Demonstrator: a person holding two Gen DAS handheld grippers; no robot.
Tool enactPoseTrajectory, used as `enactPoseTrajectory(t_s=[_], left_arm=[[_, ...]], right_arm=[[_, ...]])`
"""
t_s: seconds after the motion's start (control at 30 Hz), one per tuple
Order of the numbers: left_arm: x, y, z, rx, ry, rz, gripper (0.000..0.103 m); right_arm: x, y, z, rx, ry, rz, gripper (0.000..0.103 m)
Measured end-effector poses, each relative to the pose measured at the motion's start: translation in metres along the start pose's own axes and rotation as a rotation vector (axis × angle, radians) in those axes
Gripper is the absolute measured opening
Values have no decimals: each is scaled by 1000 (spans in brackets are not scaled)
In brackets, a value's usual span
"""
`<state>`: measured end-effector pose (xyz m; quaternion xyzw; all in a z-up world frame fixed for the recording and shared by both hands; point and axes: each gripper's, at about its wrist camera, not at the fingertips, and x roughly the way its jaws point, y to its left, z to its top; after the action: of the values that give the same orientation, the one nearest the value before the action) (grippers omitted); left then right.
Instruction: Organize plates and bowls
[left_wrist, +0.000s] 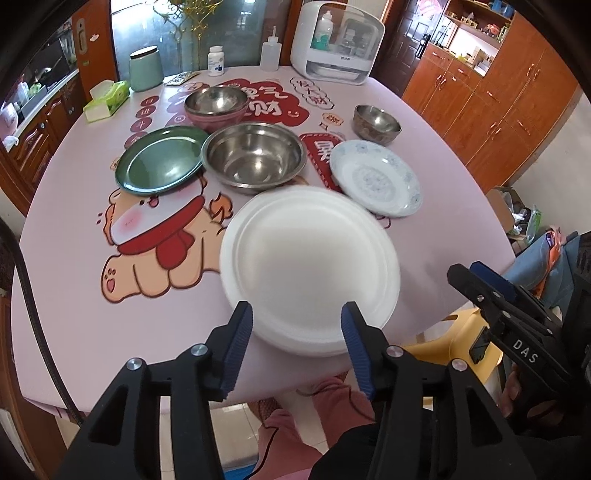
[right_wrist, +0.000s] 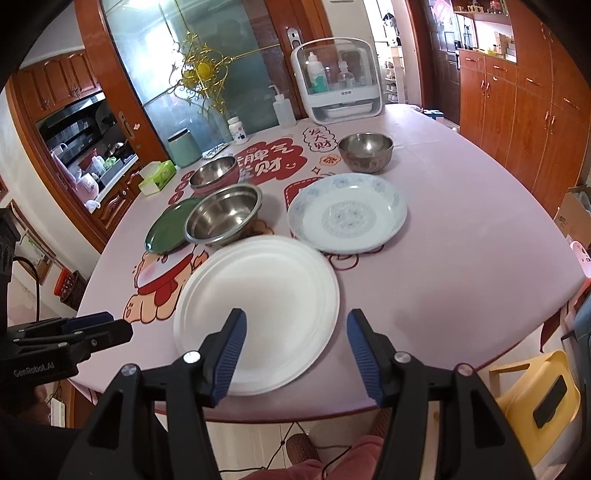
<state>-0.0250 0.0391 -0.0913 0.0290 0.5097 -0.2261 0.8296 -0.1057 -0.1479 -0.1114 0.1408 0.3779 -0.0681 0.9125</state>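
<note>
The white plate, plain, round and matte with a stepped rim, lies flat at the near edge of the pink surface, its edge just over the rim. From it, the blue-patterned plate sits at about one o'clock, the large steel bowl at twelve, touching the green plate at eleven. Farther back, a steel bowl nested in a pink bowl stands at twelve, a small steel bowl at one. The left gripper hovers over the white plate's near edge, jaws spread, pinching nothing. The right gripper hangs likewise, jaws apart and empty.
</note>
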Motion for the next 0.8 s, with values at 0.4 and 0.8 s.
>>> enactPoseTrajectory(t_s=[0.4, 0.8], left_arm=[[30, -47, 40, -68, -8, 36, 65], [72, -83, 80, -159, -16, 63, 72]], right_arm=[[24, -57, 41, -24, 36, 72, 58], [59, -112, 95, -94, 72, 117, 59]])
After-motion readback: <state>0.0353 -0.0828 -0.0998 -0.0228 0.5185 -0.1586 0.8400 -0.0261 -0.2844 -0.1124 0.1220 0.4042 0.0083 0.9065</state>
